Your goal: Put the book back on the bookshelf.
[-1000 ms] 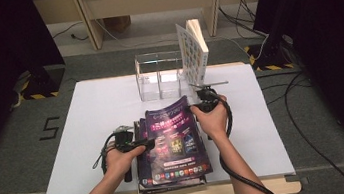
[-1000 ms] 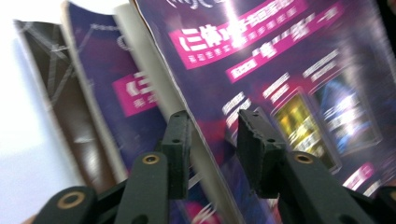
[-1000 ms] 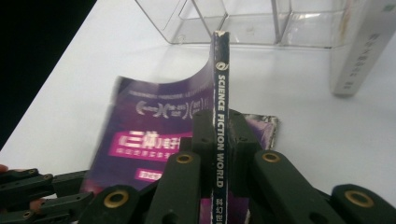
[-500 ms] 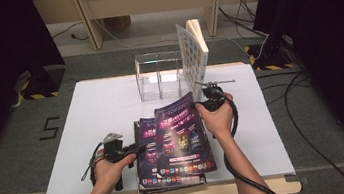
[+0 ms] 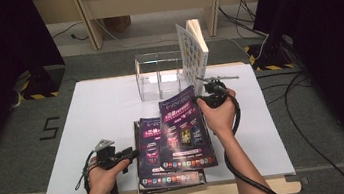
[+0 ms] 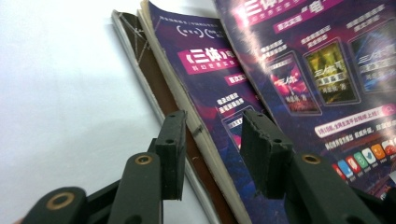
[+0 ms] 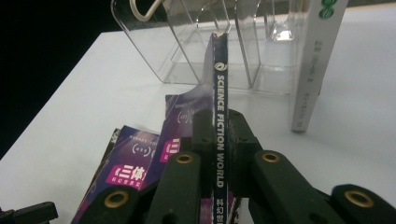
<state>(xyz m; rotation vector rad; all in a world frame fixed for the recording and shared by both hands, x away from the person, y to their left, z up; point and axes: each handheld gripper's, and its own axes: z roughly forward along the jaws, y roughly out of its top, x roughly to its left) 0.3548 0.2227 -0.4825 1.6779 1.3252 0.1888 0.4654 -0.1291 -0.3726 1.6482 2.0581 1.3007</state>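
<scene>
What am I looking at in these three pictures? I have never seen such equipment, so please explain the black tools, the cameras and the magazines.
A person sits at a white table and holds a hand-operated two-jaw gripper in each hand. One camera looks down from above; the other two ride on the grippers and look along their black jaws. The right gripper is shut on the spine of a purple magazine, lifting its far end off a stack of similar magazines. The left gripper is open beside the stack's edge; its jaws have just been opening and clamp nothing. Behind stand a clear plastic rack and an upright white book.
</scene>
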